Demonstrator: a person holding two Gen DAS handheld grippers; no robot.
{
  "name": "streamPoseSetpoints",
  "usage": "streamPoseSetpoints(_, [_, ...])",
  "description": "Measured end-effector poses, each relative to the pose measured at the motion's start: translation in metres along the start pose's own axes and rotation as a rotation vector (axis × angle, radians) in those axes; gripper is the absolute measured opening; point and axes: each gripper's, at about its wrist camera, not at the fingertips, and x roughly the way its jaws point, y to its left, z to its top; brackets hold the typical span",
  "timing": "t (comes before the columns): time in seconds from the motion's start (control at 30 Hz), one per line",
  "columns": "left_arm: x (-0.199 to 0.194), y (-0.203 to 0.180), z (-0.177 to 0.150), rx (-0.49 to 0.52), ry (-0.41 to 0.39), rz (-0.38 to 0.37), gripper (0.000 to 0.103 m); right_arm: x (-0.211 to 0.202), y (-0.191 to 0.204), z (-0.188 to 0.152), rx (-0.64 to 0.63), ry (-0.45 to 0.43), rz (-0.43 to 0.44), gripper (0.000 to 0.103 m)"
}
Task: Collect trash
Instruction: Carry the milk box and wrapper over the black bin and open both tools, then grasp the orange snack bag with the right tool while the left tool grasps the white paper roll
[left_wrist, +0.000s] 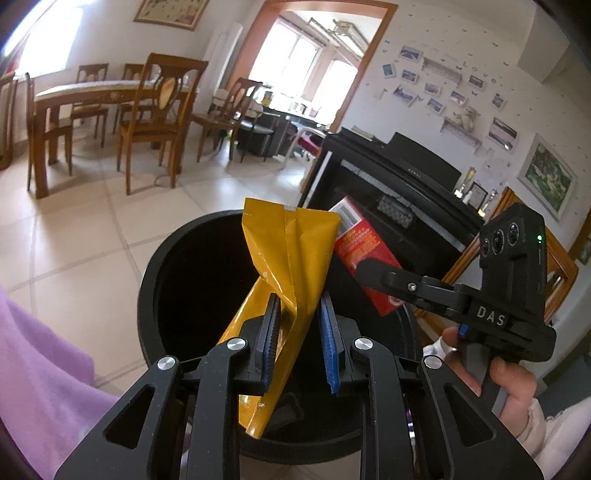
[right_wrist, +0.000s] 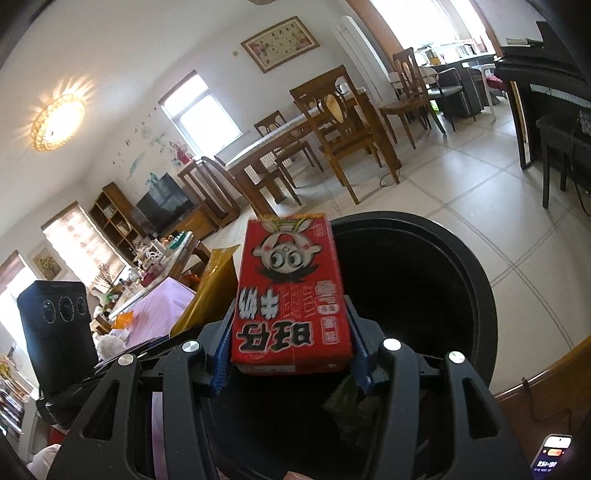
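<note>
A tiled living-dining room (left_wrist: 92, 236) forms the setting, and both pieces of trash are seen poised above a round black plastic bin (left_wrist: 155, 295). Nearest the lens, the left gripper (left_wrist: 297, 332) is clamped on a crinkled yellow foil snack bag (left_wrist: 288, 251), its blue-padded jaws drawn in against the twisted middle of the bag, so that the bag is held over the bin's dark mouth. Just beside it, the right gripper (right_wrist: 291, 350) is closed around a red cardboard carton printed with a cartoon rabbit face (right_wrist: 291, 291), gripped at both long sides, presumably so it can be dropped straight down. Both items appear to be held ready for release; neither is yet inside. Farther back, a wooden dining table with matching chairs (left_wrist: 110, 96) is seen, and beyond it a black upright piano (left_wrist: 399, 173) against the photo-hung wall.
</note>
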Motion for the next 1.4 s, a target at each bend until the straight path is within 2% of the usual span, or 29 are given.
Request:
streamPoseSetpoints(0.07, [-0.002,0.0,-0.001,-0.012,0.006,0.009,0.044,-0.001,0.0,0.0,0.007,0.004,0.004,0.06])
streamPoseSetpoints(0.1, [-0.006,0.0,0.0,-0.014,-0.002,0.021,0.063,-0.002,-0.002,0.002,0.006,0.002,0.003,0.065])
streamPoseSetpoints(0.13, [-0.009,-0.001,0.001,-0.013,-0.017,0.037,0.072,-0.003,-0.001,0.003,0.003,-0.001,0.002,0.065])
streamPoseSetpoints(0.2, [-0.018,0.0,0.002,-0.008,-0.041,0.054,0.074,-0.005,0.001,0.004,0.0,-0.005,-0.001,0.067])
streamPoseSetpoints(0.27, [-0.028,0.002,0.002,-0.019,-0.06,0.063,0.081,-0.006,0.003,0.004,-0.004,-0.007,-0.006,0.068])
streamPoseSetpoints(0.4, [-0.055,0.011,0.0,-0.043,-0.094,0.078,0.083,-0.006,0.013,0.005,-0.019,-0.006,-0.012,0.068])
streamPoseSetpoints(0.5, [-0.085,0.023,-0.004,-0.065,-0.124,0.104,0.083,-0.004,0.027,0.003,-0.04,0.001,-0.013,0.079])
streamPoseSetpoints(0.6, [-0.123,0.043,-0.013,-0.099,-0.164,0.139,0.087,0.003,0.05,-0.002,-0.078,0.02,-0.006,0.079])
streamPoseSetpoints(0.73, [-0.187,0.075,-0.026,-0.14,-0.233,0.217,0.087,0.02,0.089,-0.011,-0.136,0.062,0.02,0.079])
streamPoseSetpoints(0.83, [-0.25,0.106,-0.038,-0.176,-0.298,0.305,0.087,0.038,0.119,-0.02,-0.178,0.101,0.048,0.079])
streamPoseSetpoints(0.97, [-0.339,0.16,-0.063,-0.258,-0.366,0.467,0.087,0.068,0.171,-0.034,-0.236,0.156,0.103,0.079])
streamPoseSetpoints(1.07, [-0.386,0.205,-0.074,-0.332,-0.338,0.583,0.087,0.099,0.215,-0.047,-0.278,0.21,0.157,0.08])
streamPoseSetpoints(1.2, [-0.419,0.258,-0.083,-0.379,-0.272,0.69,0.087,0.136,0.267,-0.059,-0.324,0.278,0.209,0.08])
streamPoseSetpoints(1.27, [-0.429,0.291,-0.085,-0.415,-0.227,0.722,0.087,0.16,0.297,-0.065,-0.359,0.321,0.228,0.081])
streamPoseSetpoints(1.33, [-0.431,0.318,-0.085,-0.443,-0.173,0.726,0.081,0.182,0.319,-0.066,-0.377,0.357,0.24,0.088])
streamPoseSetpoints(1.4, [-0.434,0.339,-0.089,-0.461,-0.132,0.722,0.076,0.203,0.338,-0.067,-0.39,0.392,0.247,0.088])
